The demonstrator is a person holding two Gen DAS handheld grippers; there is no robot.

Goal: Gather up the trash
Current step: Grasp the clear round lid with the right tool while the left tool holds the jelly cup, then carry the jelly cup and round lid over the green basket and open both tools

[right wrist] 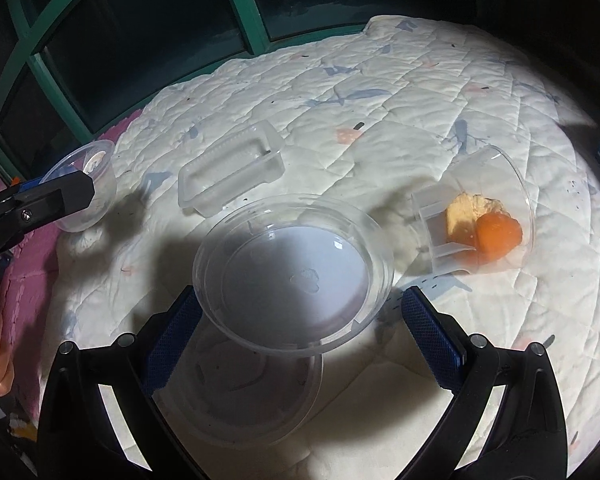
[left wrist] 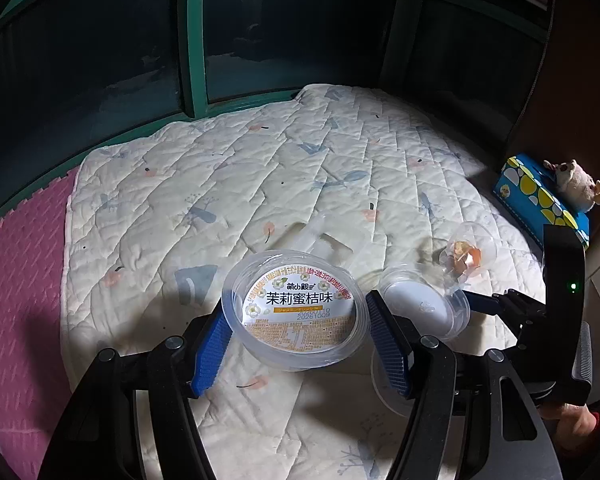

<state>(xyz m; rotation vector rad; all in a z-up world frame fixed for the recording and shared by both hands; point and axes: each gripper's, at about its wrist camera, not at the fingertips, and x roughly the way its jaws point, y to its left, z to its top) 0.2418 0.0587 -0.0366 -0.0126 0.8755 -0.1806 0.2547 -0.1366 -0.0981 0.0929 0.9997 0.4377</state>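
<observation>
Both grippers tilt downward, left jaws clamping labelled cup (left wrist: 296,312), right jaws holding clear cup (right wrist: 294,276).

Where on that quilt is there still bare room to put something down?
The far half of the quilt, toward the green window frame, is bare. It is crowded close in: the rectangular clear tray, the tipped cup with food scraps and a clear lid lie there.

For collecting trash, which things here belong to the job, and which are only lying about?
Job:
- clear round labelled plastic cup, in left gripper
- clear round plastic lid, in right gripper
- clear rectangular plastic tray
- tipped clear plastic cup with orange leftovers

Lying about:
- blue patterned box
- small plush toy
- quilted white mat
</observation>
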